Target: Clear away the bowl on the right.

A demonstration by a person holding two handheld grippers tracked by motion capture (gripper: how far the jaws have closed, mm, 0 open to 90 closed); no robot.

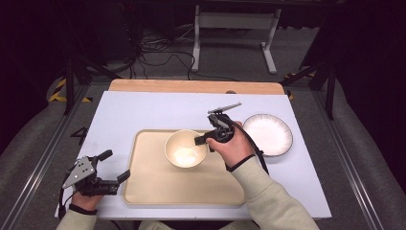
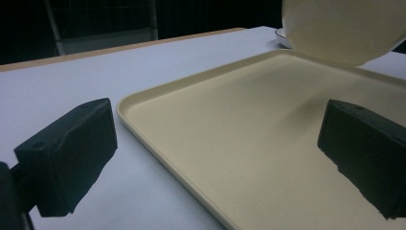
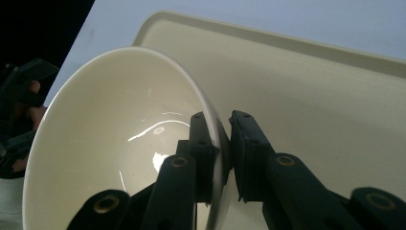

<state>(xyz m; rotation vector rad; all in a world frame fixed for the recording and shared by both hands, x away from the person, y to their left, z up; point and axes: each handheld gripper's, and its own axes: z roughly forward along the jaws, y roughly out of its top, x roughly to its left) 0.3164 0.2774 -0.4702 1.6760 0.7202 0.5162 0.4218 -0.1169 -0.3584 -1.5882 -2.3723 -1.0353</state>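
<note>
bowl clamped over the tray

we see the right claw (image 1: 207,140) clamped on the rim of the bowl (image 1: 184,148), one jaw inside the wall and one outside, as the right gripper view makes plain (image 3: 222,143). the bowl (image 3: 119,143) sits over the far middle of the tray (image 1: 158,184); in the left gripper view its underside (image 2: 342,28) appears lifted clear of the tray (image 2: 239,124). the left claw (image 1: 115,165) rests at the tray's near left corner, jaws wide apart and holding nothing. a plate (image 1: 268,134) lies on the surface (image 1: 139,112) just right of the tray, beside the right hand (image 1: 232,146).
</note>
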